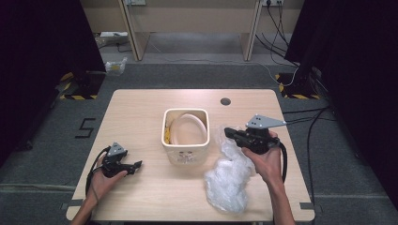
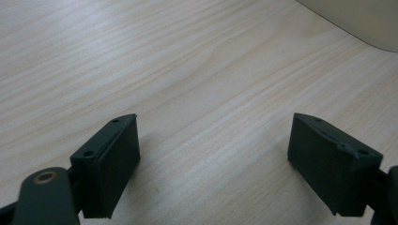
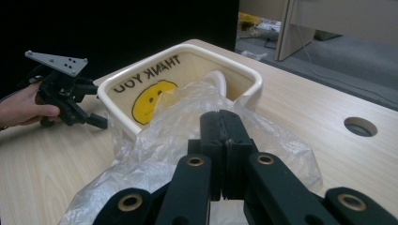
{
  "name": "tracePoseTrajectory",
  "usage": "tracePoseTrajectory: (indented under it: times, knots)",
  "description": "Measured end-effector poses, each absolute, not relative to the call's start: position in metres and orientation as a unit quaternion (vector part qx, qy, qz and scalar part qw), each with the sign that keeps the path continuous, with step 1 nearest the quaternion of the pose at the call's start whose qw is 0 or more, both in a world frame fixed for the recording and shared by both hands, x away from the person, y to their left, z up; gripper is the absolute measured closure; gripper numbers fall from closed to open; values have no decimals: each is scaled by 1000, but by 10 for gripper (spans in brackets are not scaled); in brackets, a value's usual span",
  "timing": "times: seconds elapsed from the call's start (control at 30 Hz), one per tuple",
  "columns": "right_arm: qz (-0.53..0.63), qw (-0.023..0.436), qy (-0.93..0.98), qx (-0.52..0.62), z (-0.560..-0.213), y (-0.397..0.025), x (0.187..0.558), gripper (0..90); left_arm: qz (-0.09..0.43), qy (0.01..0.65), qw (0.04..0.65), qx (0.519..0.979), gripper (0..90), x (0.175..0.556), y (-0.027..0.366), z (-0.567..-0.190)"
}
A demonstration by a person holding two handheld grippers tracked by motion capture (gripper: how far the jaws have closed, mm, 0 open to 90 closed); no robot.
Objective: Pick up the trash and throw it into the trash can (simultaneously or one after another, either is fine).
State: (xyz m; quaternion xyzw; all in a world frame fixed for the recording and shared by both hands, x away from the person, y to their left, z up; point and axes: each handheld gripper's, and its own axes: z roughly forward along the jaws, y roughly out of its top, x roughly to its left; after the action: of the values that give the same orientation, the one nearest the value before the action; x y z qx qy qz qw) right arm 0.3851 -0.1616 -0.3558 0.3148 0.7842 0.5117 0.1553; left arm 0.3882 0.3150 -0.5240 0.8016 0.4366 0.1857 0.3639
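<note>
While the bag is only pinched at one edge: most of its film lies loose on the counter (image 1: 141,112), so the risks below are judgements, not things seen.

Right hand-held gripper (image 3: 220,129): jaws pressed together on a fold of the clear plastic bag (image 1: 230,176); in the high view it sits at 3 o'clock of the bin (image 1: 185,136), pointing toward it.

Bag: crumpled heap just right of the bin, running from the pinched fold down to 5 o'clock; one part touches the bin's right wall.

Bin: cream, square, at the counter's middle; already holds a pale round thing and something yellow, with a smiley and "THANK YOU" on the inner wall.

Left hand-held gripper (image 1: 136,164): jaws spread wide, nothing between them, low over bare wood at 8 o'clock of the bin, well apart from the bag.

Slip risk: thin slick film could slide out of the pinch if lifted fast.

Tip risk: the bin looks light and nothing steadies it; dragging the bag across its rim could shove or tilt it.

Snag risk: trailing film may catch the rim, or bunch over the contents instead of opening.

Tear risk: a hard pull against a caught fold could rip the bag.
</note>
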Motion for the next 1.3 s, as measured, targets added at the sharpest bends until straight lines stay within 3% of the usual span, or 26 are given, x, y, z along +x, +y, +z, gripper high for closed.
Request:
tracePoseTrajectory:
  times: [1.3]
  knots:
    - [500, 79, 820, 268, -357, -51, 463, 897, 185, 437, 363, 802, 161, 388, 315, -524]
